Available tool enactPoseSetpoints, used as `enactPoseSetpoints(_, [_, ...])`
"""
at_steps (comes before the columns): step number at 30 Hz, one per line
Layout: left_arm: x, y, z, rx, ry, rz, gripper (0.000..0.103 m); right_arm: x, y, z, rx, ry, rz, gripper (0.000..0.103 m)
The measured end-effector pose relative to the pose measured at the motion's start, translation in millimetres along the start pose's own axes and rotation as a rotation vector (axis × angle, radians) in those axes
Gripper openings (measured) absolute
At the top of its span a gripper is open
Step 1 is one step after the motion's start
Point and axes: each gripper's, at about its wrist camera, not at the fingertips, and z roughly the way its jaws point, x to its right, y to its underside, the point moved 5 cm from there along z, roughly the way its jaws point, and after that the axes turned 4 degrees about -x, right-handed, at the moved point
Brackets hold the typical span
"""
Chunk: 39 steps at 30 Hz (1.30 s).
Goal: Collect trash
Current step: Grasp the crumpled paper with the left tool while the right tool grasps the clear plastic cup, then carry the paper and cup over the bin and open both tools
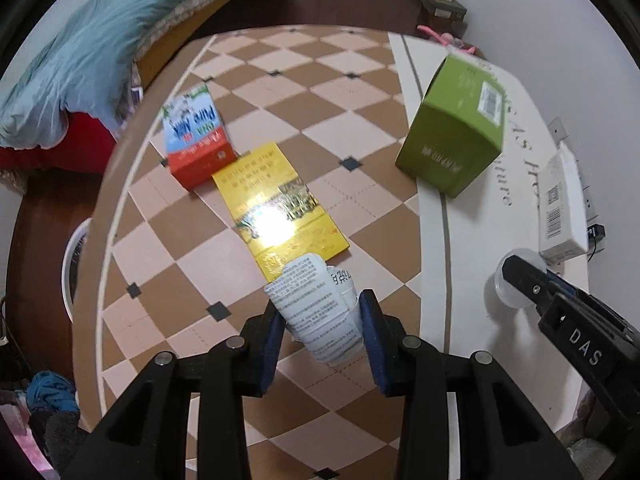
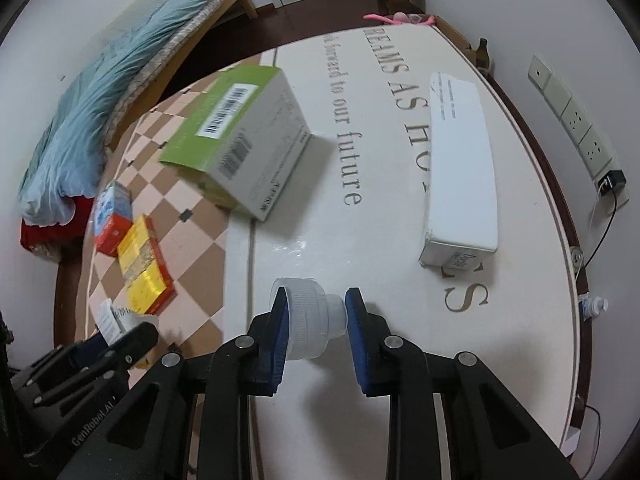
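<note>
Left tongs (image 1: 322, 312) pinch a crumpled printed paper (image 1: 320, 312) above the table (image 1: 248, 80); right tongs (image 2: 316, 320) clamp a clear plastic cap (image 2: 308, 320) crosswise — the yellow box (image 1: 280, 208) lies just ahead of the left.

Our left gripper (image 1: 322, 320) & right gripper (image 2: 315, 322): black plastic frames w/ silver screws, blue pads (image 1: 374, 336). We read "DAS" on right, "GenRobot.AI" on left.

milk carton (image 1: 196, 136) behind flat box (image 1: 276, 204)
</note>
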Motion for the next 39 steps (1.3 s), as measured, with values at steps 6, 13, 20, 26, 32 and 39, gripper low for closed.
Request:
enactPoseSetpoints(6, [-18, -7, -46, 0.103, 0.0, 0.005, 0.033, -24, -2, -36, 0.05, -0.015, -0.059, 0.028])
enactPoseSetpoints(13, [-62, -27, -105, 0.214, 0.017, -0.032, 0.033, -84, -13, -83, 0.12, -0.064, -0.167, 0.028])
enactPoseSetpoints(20, [-133, -31, -156, 0.309, -0.023, -0.078, 0.033, -174, -15, -104, 0.152, -0.144, -0.29, 0.028])
enactPoseSetpoints(26, [-209, -27, -183, 0.358, -0.087, -0.138, 0.033, -271, -7, -96, 0.138, -0.219, -0.399, 0.028])
enactPoseSetpoints(32, [-293, -18, -183, 0.363, -0.155, -0.22, 0.033, -367, 8, -62, 0.078, -0.275, -0.492, 0.028])
enactPoseSetpoints(39, [-380, 0, -130, 0.277, -0.183, -0.329, 0.033, -443, 43, 13, -0.05, -0.283, -0.561, 0.028])
